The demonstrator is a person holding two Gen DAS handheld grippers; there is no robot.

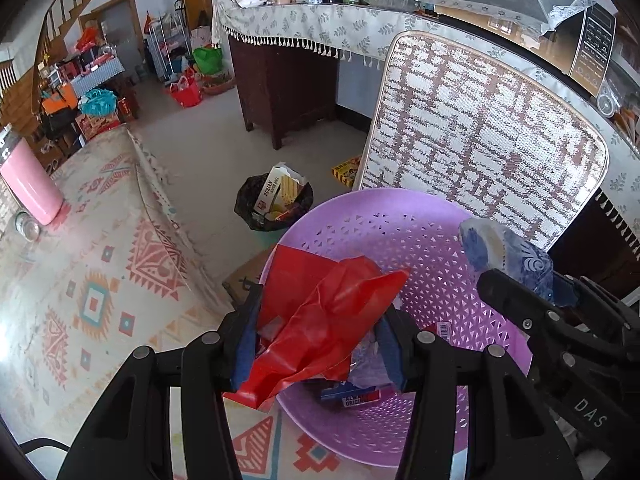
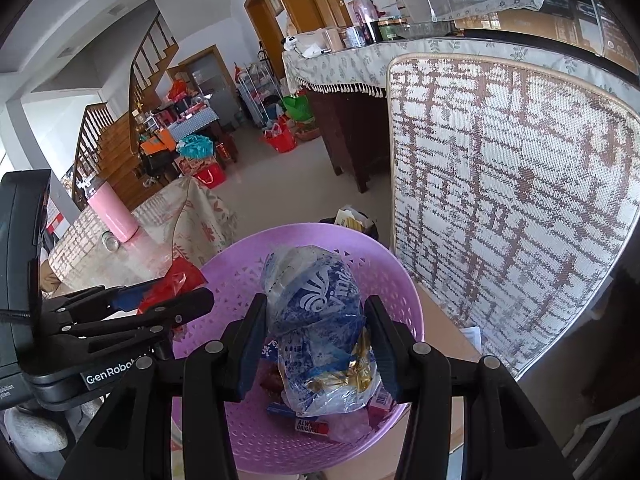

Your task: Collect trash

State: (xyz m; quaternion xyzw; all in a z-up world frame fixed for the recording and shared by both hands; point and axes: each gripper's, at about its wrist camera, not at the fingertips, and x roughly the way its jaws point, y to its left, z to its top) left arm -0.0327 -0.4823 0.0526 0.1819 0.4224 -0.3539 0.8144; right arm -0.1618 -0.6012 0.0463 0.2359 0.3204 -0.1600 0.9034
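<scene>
A purple perforated basket (image 1: 424, 280) (image 2: 240, 432) sits at the table's edge with small wrappers in its bottom. My left gripper (image 1: 320, 340) is shut on a crumpled red plastic bag (image 1: 332, 320) and holds it over the basket's left rim; the bag also shows in the right wrist view (image 2: 176, 280). My right gripper (image 2: 316, 340) is shut on a blue and white plastic bag (image 2: 316, 312) with gold wrappers inside, above the basket's middle. That bag shows in the left wrist view (image 1: 508, 256) at the right.
A patterned tablecloth (image 1: 100, 280) covers the table, with a pink tumbler (image 1: 28, 184) and a glass jar (image 1: 27, 226) at its far left. A black-lined trash bin (image 1: 272, 204) stands on the floor beyond. A woven chair back (image 1: 480, 152) rises right behind the basket.
</scene>
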